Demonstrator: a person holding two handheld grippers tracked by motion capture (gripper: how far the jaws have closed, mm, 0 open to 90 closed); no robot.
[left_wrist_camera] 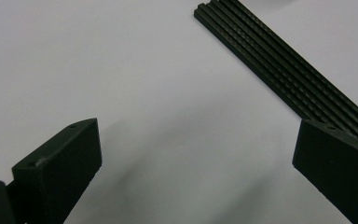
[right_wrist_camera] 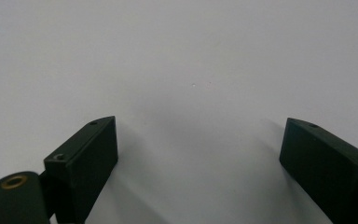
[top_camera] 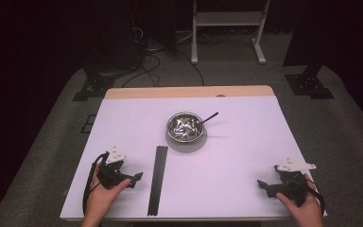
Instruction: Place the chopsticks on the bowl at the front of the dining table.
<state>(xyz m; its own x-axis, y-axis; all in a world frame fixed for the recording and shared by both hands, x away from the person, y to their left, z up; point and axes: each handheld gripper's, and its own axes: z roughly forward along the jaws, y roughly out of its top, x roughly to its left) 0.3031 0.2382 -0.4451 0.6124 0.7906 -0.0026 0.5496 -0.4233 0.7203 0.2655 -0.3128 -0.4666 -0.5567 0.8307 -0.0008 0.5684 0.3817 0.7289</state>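
One white table takes up most of the high view, with a strip of bare wood along its far edge and grey carpet around it. Beyond the table stands a pale metal frame on the floor, among dark cables and black stands.

On the table, slightly left of centre, a long black ribbed strip lies flat, running from near the front edge toward the middle. In the left gripper view the same black ribbed strip crosses the upper right, its grooves running lengthwise, and its lower end passes behind the right-hand jaw. Just past the strip's far end sits a shiny metal bowl, with a dark-handled utensil leaning out over its right rim; what lies inside the bowl is too small to tell.

The left gripper rests on the table at the front left, held in the person's left hand, just beside the strip but not touching it. Its jaws stand wide apart with nothing but bare table between them.

The right gripper sits at the front right, held in the right hand, well apart from strip and bowl. Its jaws are likewise spread wide and hold nothing.
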